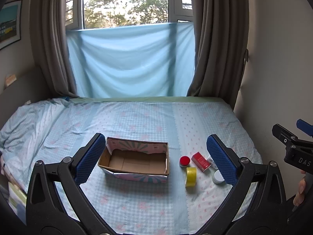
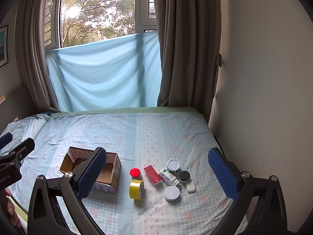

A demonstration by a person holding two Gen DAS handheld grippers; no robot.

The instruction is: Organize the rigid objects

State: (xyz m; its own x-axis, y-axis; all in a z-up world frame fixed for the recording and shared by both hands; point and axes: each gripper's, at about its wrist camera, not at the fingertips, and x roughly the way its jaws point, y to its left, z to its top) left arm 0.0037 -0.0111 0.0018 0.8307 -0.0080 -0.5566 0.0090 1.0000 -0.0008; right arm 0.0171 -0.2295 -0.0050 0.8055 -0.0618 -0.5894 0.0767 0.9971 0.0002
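Observation:
An open cardboard box lies empty on the bed. To its right sit a red-lidded jar, a yellow tape roll, a red carton, a white-lidded jar, a white bottle, a green jar, a black jar and a small white case. My left gripper hovers open above the box and items. My right gripper is open above the cluster, holding nothing.
The bed wears a blue checked sheet, rumpled at the left. A wall borders its right side. Curtains and a blue cloth hang by the window behind. A hand holds the other gripper's handle.

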